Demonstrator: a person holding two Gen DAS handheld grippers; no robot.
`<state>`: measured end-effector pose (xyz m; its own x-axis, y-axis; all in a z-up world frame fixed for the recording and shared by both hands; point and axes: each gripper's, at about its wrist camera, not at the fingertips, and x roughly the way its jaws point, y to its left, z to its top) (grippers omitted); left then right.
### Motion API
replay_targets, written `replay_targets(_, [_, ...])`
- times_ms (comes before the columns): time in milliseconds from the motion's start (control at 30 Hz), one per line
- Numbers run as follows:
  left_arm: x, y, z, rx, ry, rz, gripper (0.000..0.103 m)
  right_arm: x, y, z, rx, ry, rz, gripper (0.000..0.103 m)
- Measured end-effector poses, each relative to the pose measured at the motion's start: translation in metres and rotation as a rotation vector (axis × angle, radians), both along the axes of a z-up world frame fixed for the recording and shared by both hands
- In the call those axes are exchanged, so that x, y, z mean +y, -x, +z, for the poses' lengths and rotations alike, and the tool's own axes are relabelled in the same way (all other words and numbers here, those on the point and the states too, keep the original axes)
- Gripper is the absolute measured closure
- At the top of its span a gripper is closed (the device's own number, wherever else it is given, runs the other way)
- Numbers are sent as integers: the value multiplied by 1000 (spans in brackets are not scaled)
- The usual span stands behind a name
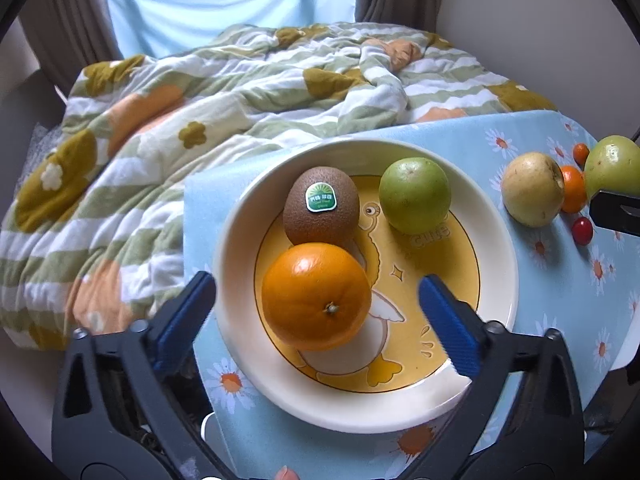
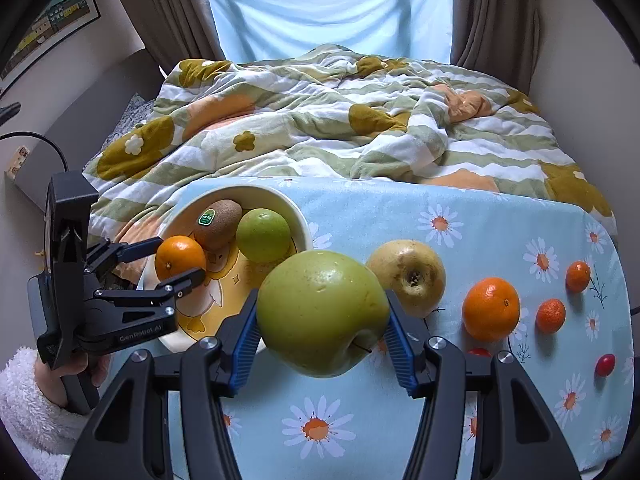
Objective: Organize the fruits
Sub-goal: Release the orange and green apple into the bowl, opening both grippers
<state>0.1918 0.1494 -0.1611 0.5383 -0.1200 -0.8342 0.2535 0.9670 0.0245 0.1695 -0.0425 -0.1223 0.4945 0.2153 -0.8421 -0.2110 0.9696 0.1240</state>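
A cream bowl (image 1: pixel 240 248) with a yellow duck picture holds an orange (image 1: pixel 316 296), a kiwi (image 1: pixel 321 206) with a green sticker and a small green fruit (image 1: pixel 415 195). My left gripper (image 1: pixel 316 292) is open, its blue pads wide apart on either side of the orange, not touching it. My right gripper (image 2: pixel 320 320) is shut on a large green apple (image 2: pixel 320 312) and holds it above the cloth beside the bowl (image 2: pixel 176 216). A yellow pear (image 2: pixel 408 276), a mandarin (image 2: pixel 491 309), two tiny oranges (image 2: pixel 551 315) and a cherry tomato (image 2: pixel 605 365) lie on the cloth.
A blue daisy-print cloth (image 2: pixel 440 420) covers the small table. A rumpled green, white and orange quilt (image 2: pixel 320 120) on the bed lies right behind it. Curtains and a window are at the back. The table's edge falls off at right.
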Motion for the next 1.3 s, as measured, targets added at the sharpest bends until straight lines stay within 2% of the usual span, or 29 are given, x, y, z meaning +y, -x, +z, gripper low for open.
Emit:
replay_targets(100, [0, 3, 9, 1, 27, 26, 0, 0, -3, 2, -7, -5, 21, 50])
replay_targets(500, [7, 42, 23, 30, 44, 142, 0, 15, -15, 5, -5, -17, 161, 50])
replay_targets(800, [15, 73, 25, 49, 63, 226, 0, 43, -28, -20, 53, -30, 270, 50])
replay_targets(967, [20, 82, 17, 57, 39, 269, 0, 56, -35, -41, 97, -33, 284, 50])
replay_targets(1167, [26, 87, 7, 86, 78, 303, 0, 70, -38, -57, 115, -18, 298, 50])
replay_targets(1300, [25, 90, 0, 98, 75, 296, 0, 76, -39, -63, 117, -13, 313, 50])
